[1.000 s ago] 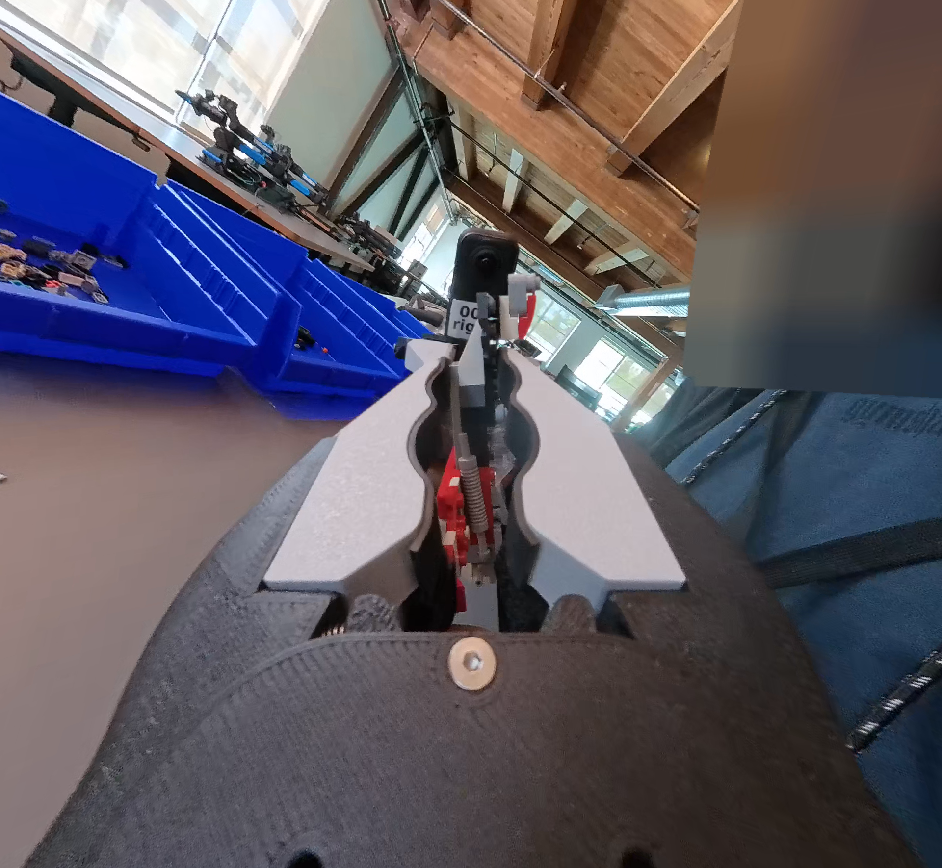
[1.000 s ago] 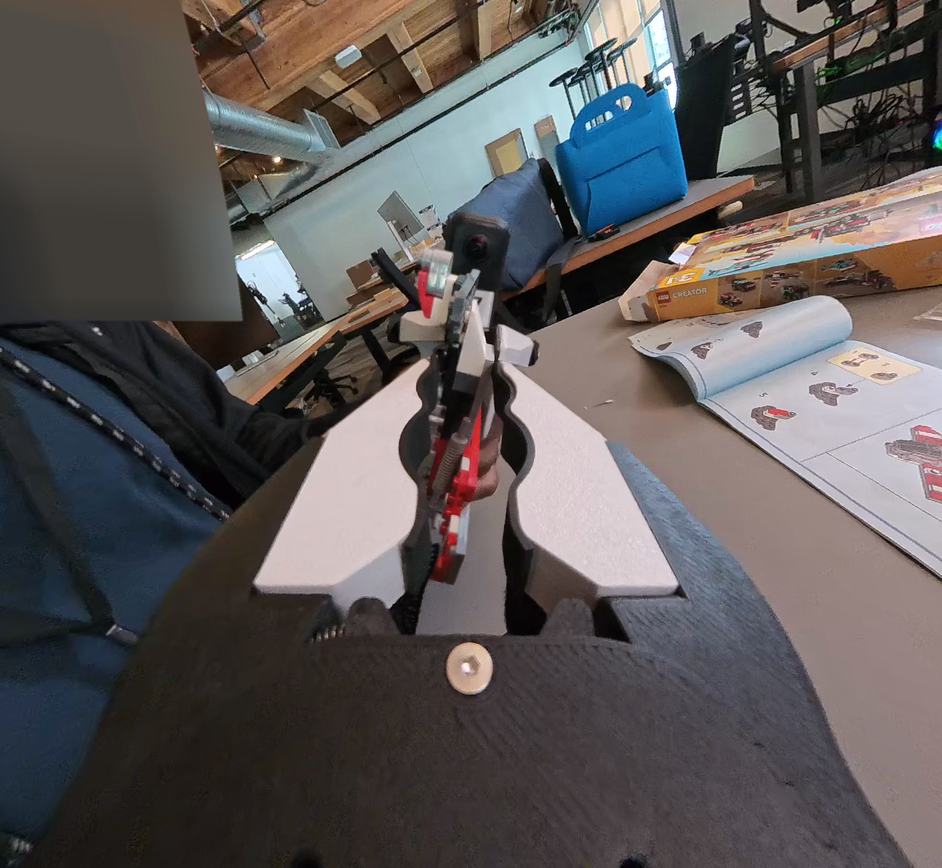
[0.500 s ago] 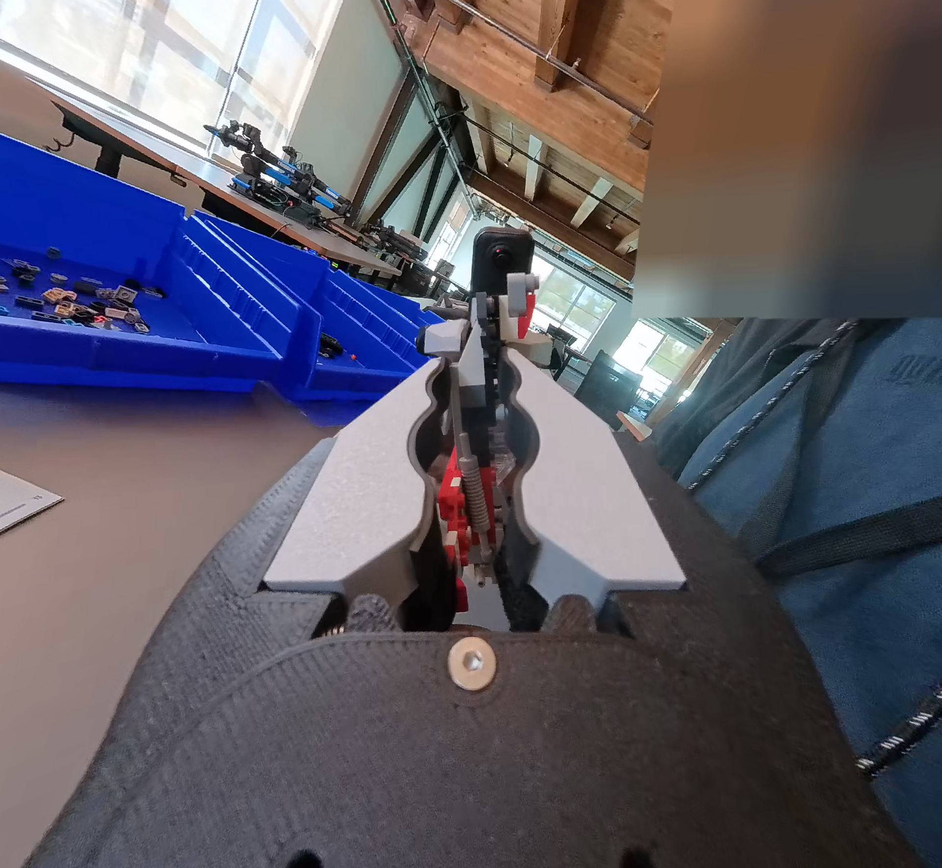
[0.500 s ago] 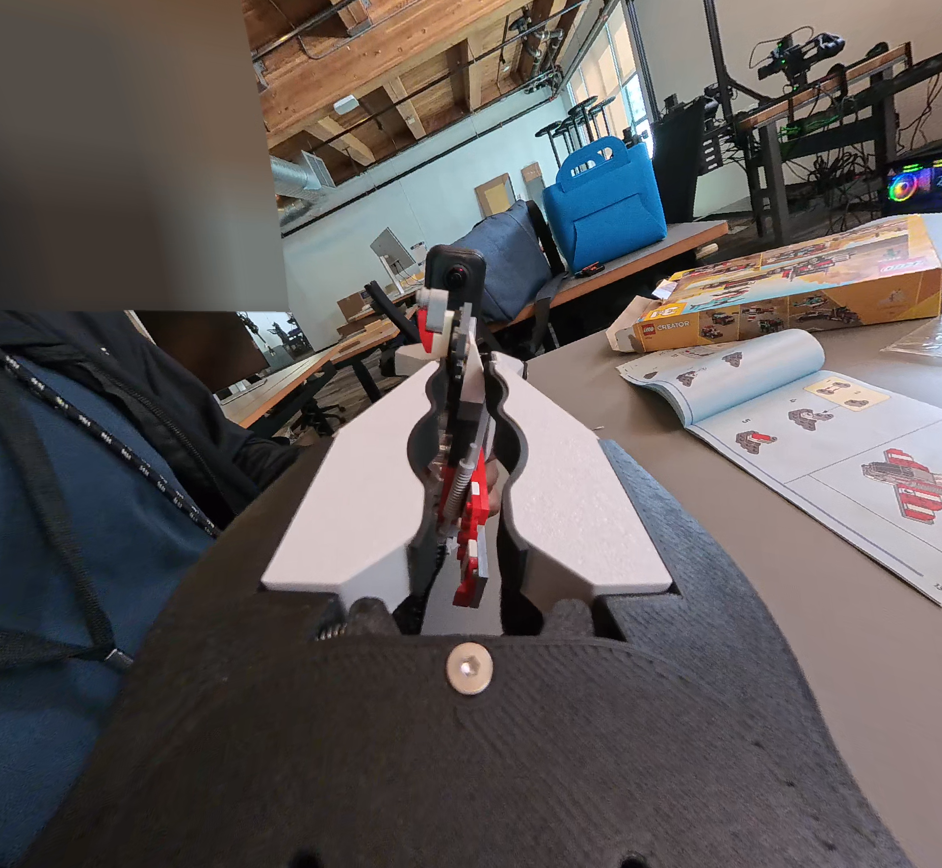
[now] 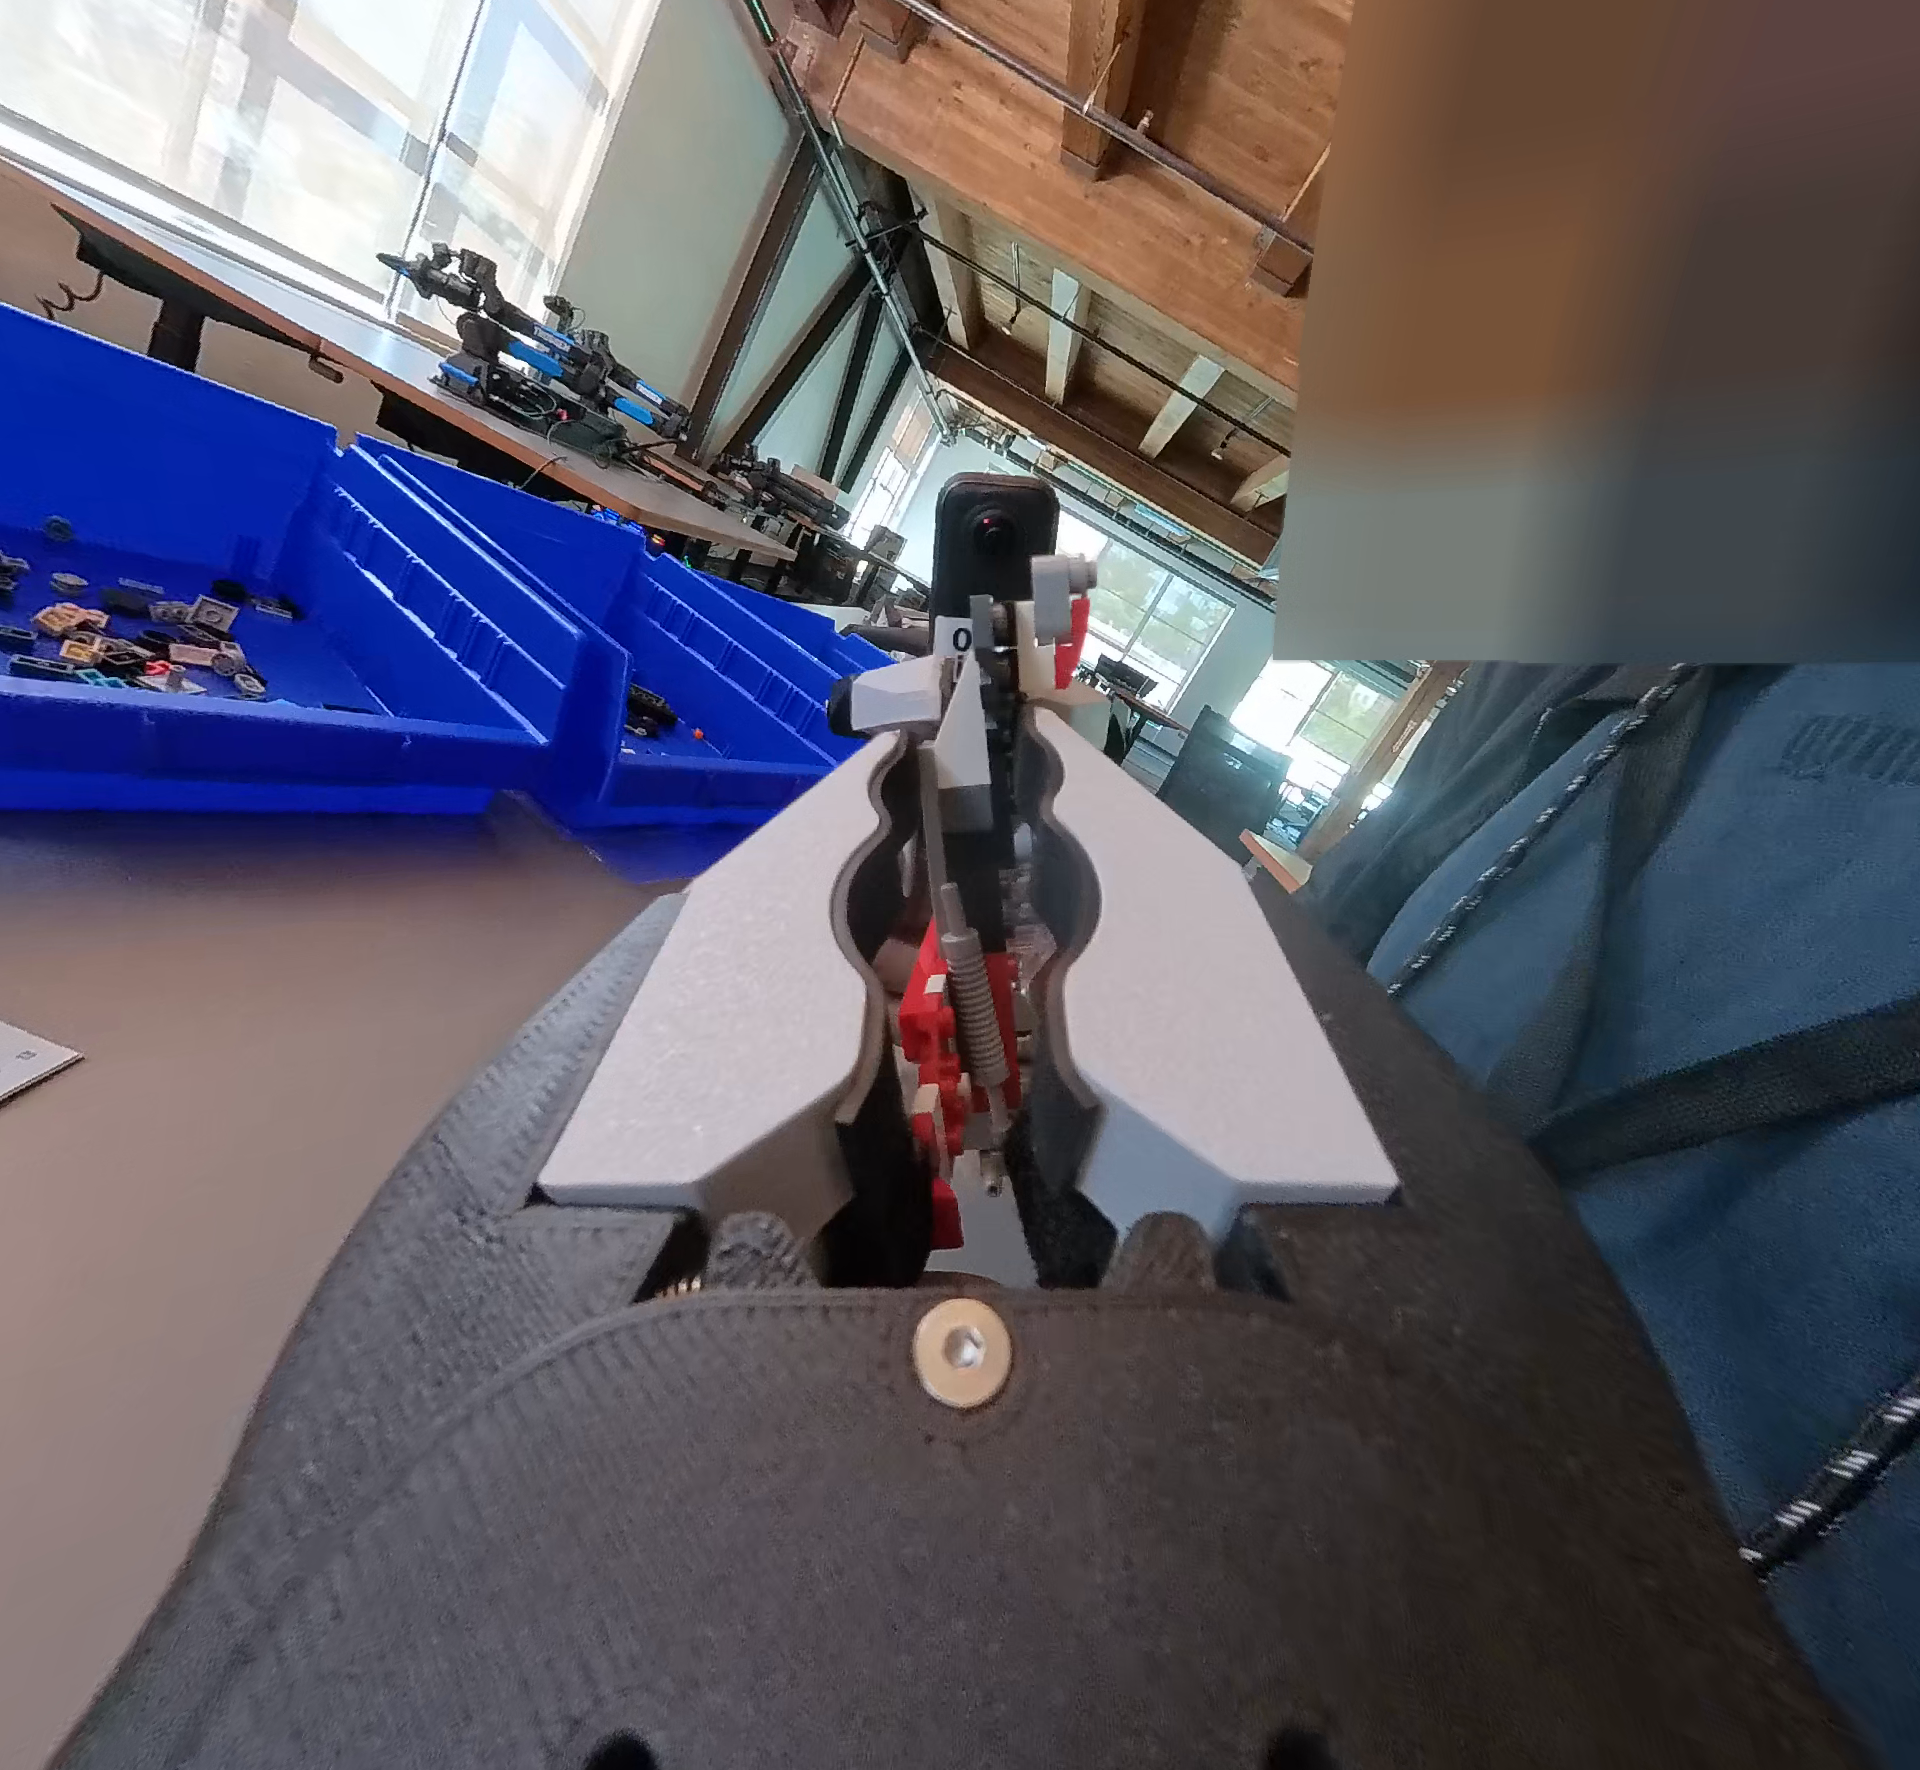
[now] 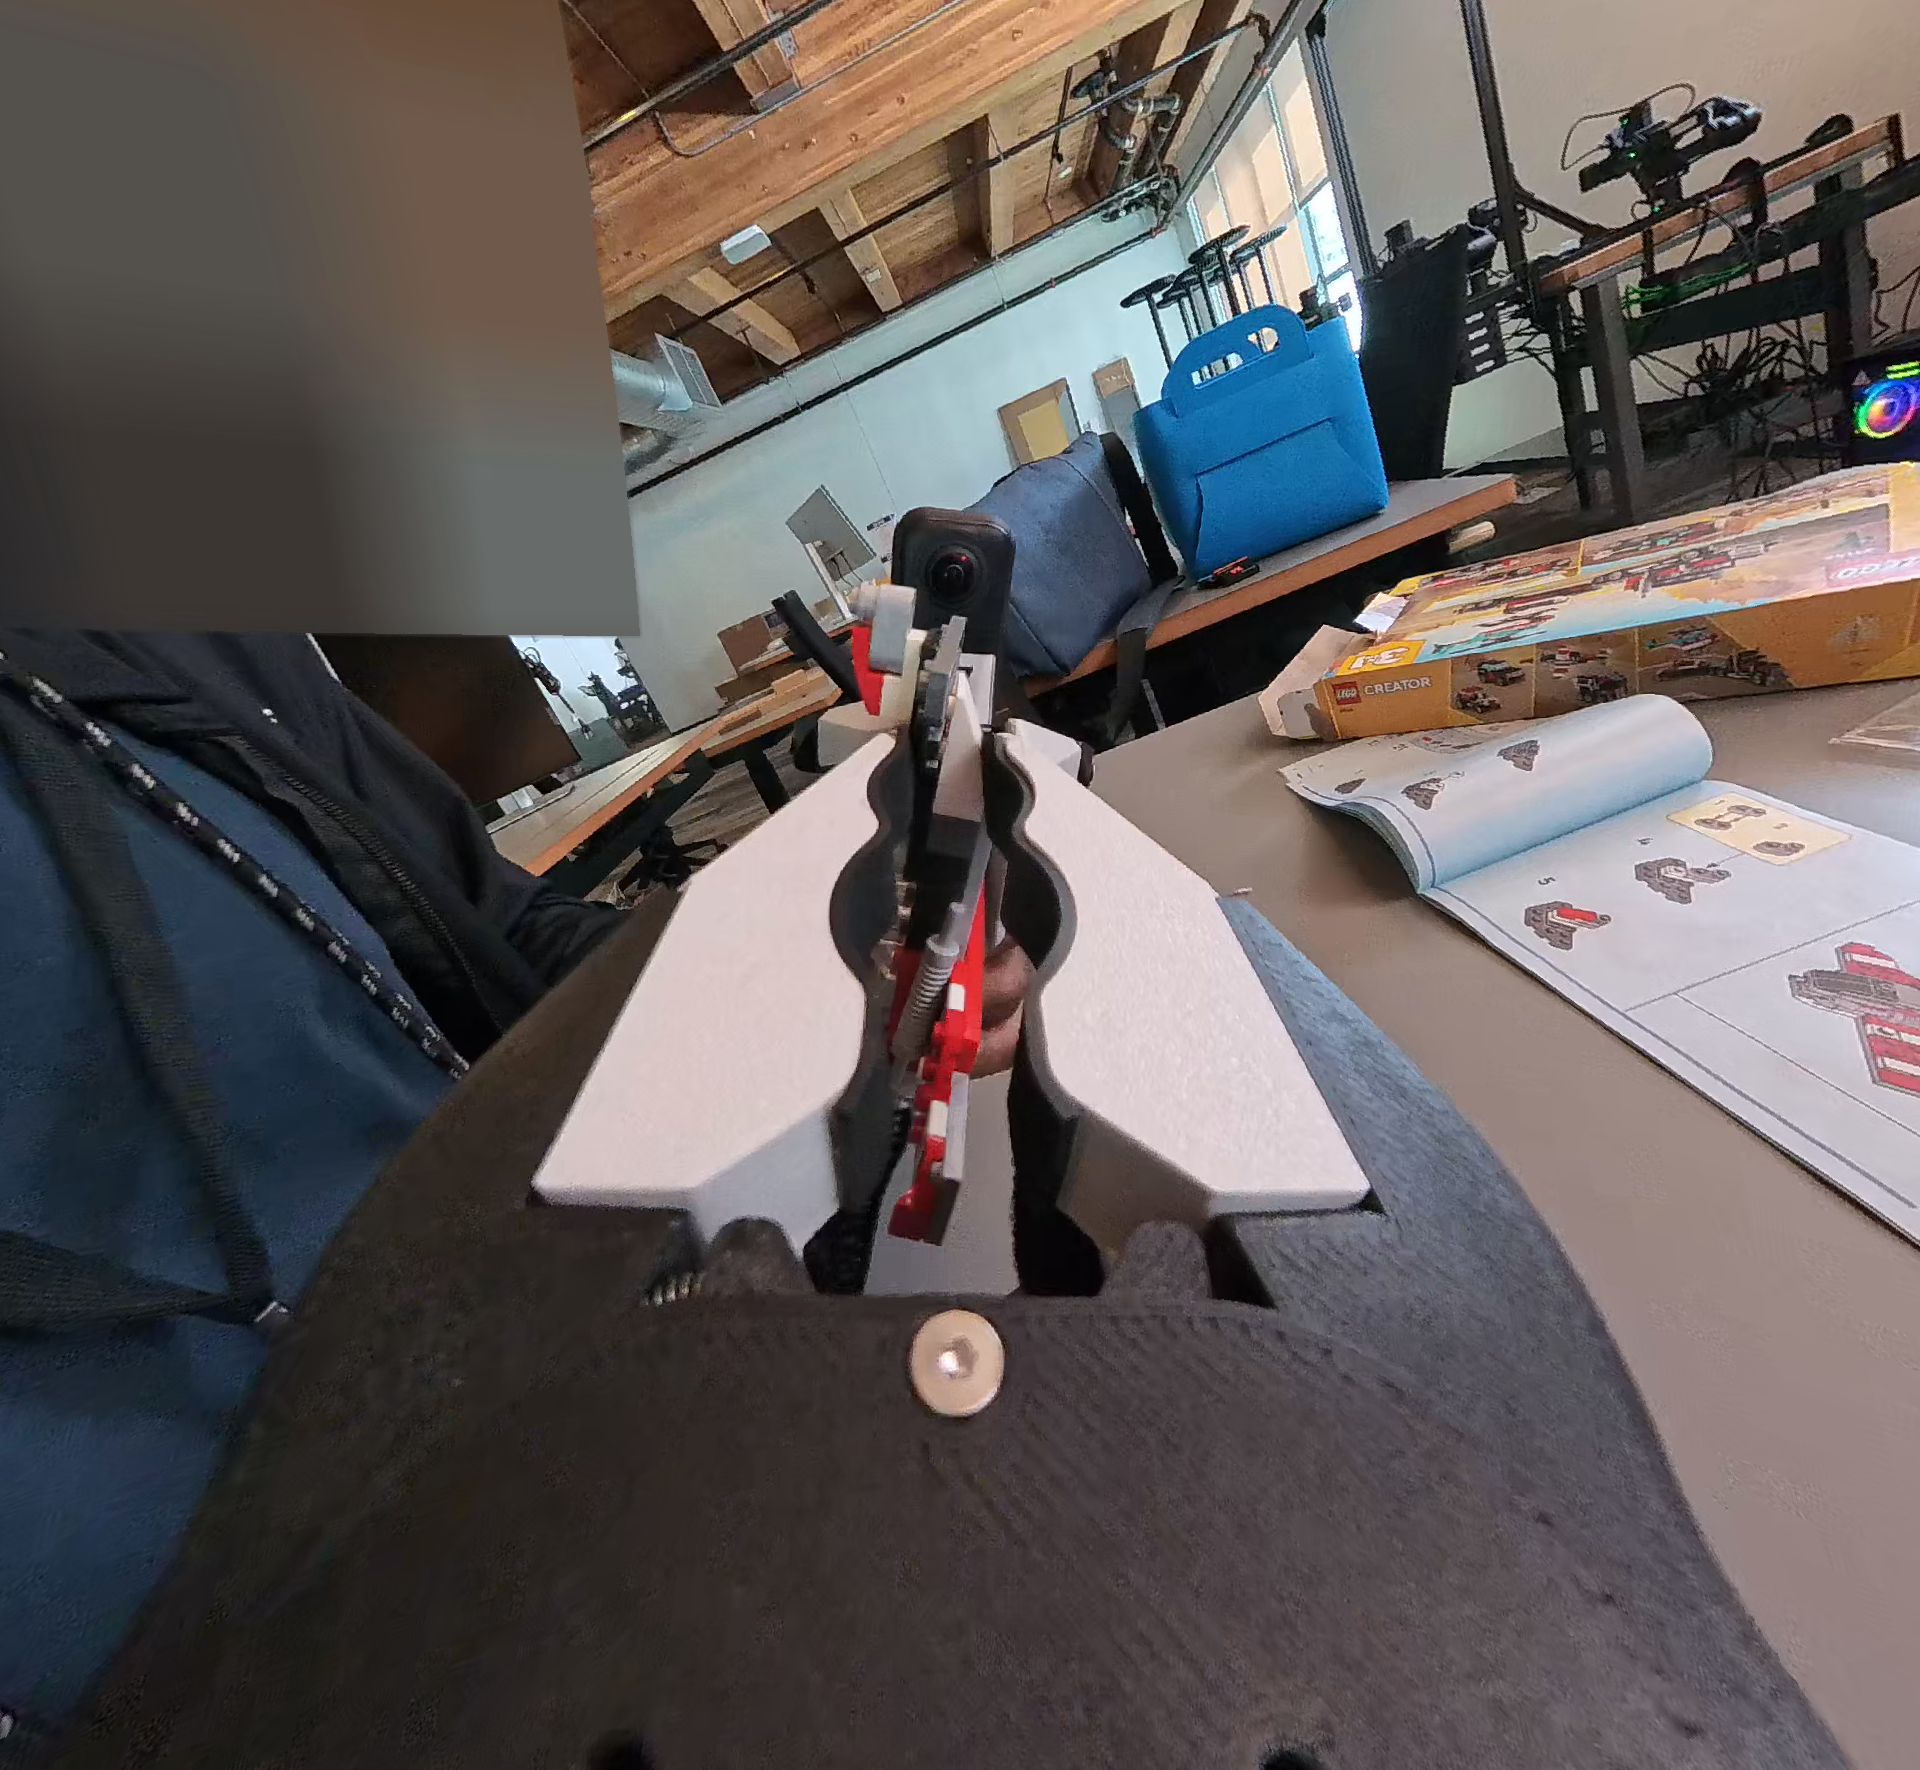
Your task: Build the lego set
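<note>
A partly built lego model of red, grey, black and white pieces with a small grey spring part stands edge-on between the fingers of my left gripper [image 5: 977,733], which is shut on the model [image 5: 951,1024]. My right gripper [image 6: 951,744] faces the left one and is shut on the same model [image 6: 940,1024]. The model's white and grey end pokes out past the fingertips in both views. The right gripper's black camera [image 5: 992,525] shows just beyond the model in the left wrist view, and the left gripper's camera [image 6: 951,567] shows in the right wrist view. Both grippers are held above the table.
Blue bins [image 5: 416,598] on the brown table hold several loose pieces [image 5: 135,640]. An open instruction booklet [image 6: 1621,847] and the yellow set box [image 6: 1621,640] lie to the right. A person in a dark blue jacket [image 5: 1662,993] is close behind the grippers. The grippers are tip to tip, or close to it.
Both grippers have swung together with the model still clamped, so both views have shifted a little. The grip on the model looks unchanged.
</note>
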`<state>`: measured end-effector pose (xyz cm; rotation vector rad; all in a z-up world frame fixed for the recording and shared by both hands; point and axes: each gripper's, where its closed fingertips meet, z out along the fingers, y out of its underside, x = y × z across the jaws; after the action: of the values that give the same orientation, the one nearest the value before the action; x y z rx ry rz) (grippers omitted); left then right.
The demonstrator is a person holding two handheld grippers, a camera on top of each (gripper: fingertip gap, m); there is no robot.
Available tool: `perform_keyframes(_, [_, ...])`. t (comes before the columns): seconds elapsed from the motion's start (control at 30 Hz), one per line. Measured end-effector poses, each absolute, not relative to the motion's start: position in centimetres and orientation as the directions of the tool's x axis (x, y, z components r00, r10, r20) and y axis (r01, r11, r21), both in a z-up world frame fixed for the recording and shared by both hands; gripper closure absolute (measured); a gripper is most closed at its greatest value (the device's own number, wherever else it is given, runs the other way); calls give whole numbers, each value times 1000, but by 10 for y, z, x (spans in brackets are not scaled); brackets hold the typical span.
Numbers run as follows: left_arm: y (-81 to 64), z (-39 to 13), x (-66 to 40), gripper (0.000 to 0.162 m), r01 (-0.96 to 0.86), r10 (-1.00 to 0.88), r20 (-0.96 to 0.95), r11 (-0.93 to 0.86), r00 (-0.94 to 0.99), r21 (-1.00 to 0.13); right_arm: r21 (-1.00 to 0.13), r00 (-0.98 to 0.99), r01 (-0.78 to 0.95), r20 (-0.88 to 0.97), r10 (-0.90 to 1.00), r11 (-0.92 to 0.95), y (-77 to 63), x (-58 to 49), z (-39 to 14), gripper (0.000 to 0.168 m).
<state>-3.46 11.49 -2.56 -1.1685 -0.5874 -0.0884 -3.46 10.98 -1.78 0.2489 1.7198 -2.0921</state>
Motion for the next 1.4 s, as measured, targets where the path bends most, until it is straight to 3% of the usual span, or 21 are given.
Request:
perform_keyframes(0.57, [118, -24, -29, 145, 351, 224, 457, 389, 861, -852, -902, -905, 405, -372, -209, -151, 113, -30, -15, 156])
perform_keyframes(1.0, [126, -5, 3, 145, -56, 294, 1, 187, 956, -981, -960, -950, 173, -104, -294, -219, 122, 6, 3, 155])
perform_keyframes(1.4, [131, -4, 13, 144, -203, 283, -172, 85, 943, -975, -969, -954, 51, 25, -298, -243, 126, 17, 5, 154])
